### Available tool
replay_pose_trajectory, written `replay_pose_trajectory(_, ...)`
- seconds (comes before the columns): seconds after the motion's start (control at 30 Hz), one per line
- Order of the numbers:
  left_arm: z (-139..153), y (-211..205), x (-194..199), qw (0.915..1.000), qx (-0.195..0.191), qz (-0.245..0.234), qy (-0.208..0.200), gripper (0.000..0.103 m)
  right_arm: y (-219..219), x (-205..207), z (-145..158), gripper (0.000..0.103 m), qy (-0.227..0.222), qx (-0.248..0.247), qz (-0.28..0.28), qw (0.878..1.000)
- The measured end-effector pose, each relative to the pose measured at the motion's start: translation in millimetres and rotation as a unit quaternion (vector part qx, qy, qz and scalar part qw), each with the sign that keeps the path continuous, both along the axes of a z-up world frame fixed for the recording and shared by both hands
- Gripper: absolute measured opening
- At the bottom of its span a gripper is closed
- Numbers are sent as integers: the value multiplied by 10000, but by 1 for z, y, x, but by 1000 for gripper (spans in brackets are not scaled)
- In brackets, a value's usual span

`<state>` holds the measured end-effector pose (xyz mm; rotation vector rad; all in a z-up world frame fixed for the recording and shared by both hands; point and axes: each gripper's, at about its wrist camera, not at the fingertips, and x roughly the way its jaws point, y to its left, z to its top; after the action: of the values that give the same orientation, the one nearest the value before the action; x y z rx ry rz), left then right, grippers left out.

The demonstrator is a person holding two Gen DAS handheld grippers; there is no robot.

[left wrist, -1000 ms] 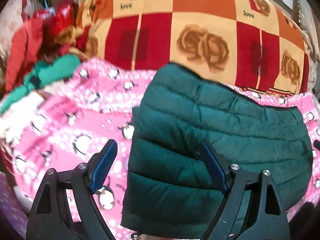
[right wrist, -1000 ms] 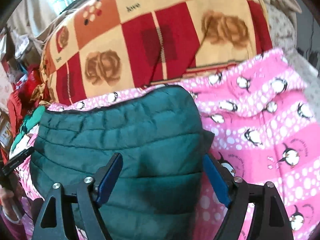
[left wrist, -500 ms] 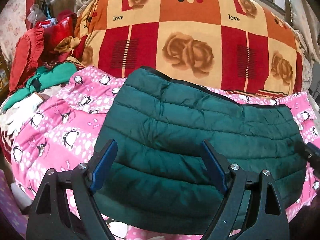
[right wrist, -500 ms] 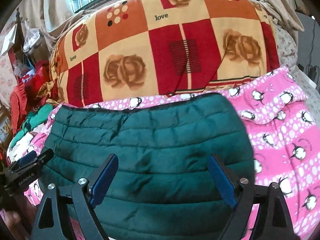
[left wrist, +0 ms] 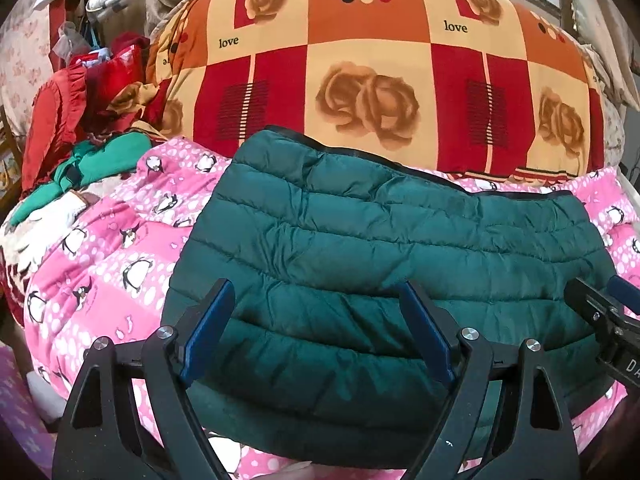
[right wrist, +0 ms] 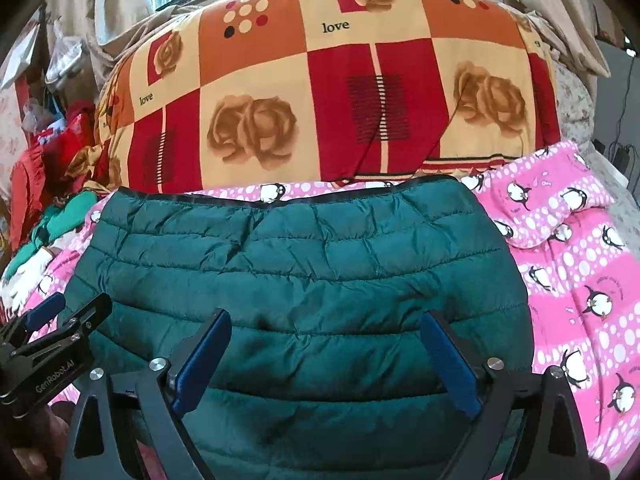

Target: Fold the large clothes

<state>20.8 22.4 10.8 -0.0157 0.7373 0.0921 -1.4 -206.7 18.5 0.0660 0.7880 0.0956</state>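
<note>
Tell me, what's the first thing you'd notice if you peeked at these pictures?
The puffy dark green jacket grabs the eye first, lying folded in the middle on a pink penguin blanket. Behind it bulges a big red, orange and cream quilt with roses and the word love. In front, both grippers, left and right, hang open over the jacket.

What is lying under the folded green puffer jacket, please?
The green puffer jacket rests on a pink penguin-print blanket, which shows around its edges. Whatever lies directly beneath the jacket is covered.
</note>
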Motion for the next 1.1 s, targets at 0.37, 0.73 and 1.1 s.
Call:
replay_pose_trajectory(0.37,-1,0,-1,10000,4,52,-7,85,7,0,1,94,-17,-115,51,9999)
replay_pose_trajectory(0.73,-4,1,-2,10000,-2,50,23,85,11,1,0,94,2,-162,54,9999)
replay_pose_trajectory(1.1,-7,0,-1,10000,-32,40,28,85,15,2,-3,94,42,-177,94,9998)
